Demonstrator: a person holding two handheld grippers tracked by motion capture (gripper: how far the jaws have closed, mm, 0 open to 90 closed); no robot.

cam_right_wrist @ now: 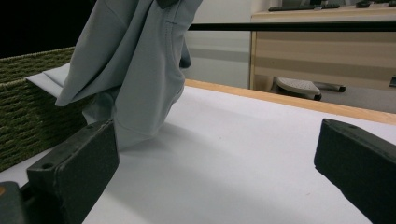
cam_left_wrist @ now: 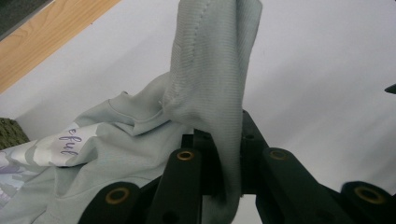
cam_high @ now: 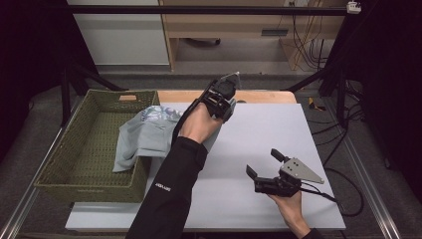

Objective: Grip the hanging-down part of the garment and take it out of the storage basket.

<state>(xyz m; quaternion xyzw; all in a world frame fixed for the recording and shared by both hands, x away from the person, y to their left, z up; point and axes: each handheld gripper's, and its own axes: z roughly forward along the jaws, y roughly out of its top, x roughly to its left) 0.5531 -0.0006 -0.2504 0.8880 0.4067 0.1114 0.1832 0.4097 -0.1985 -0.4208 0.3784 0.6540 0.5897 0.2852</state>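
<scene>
A: Currently, left tool (cam_high: 222,97) sits near the desk's (cam_high: 268,129) far edge, toward the far-left part of the white surface. Its jaws are pinched on a fold of the grey T-shirt (cam_high: 144,134); the left gripper view shows cloth (cam_left_wrist: 210,84) running up from between the black jaws.

B: Where does the rest of the garment lie?

A: It trails from the held fold toward the desk's left edge and over the rim of the green woven basket (cam_high: 79,149), with part of it inside the basket. A printed patch with lettering (cam_left_wrist: 65,144) faces up near the basket. So the long axis runs roughly from the left tool down-left into the basket.

B: Right tool?

A: Right tool (cam_high: 266,167) is low over the near-right part of the desk, jaws wide apart, gripping nothing. From its own view the shirt (cam_right_wrist: 135,70) hangs ahead and to its left, well apart from the jaws.

B: Nearer hand for a second grip?

A: Judgement: the right one is free, but must travel across toward the far-left. Left forearm is extended and raised; right hand is held low, wrist near the near edge.
</scene>
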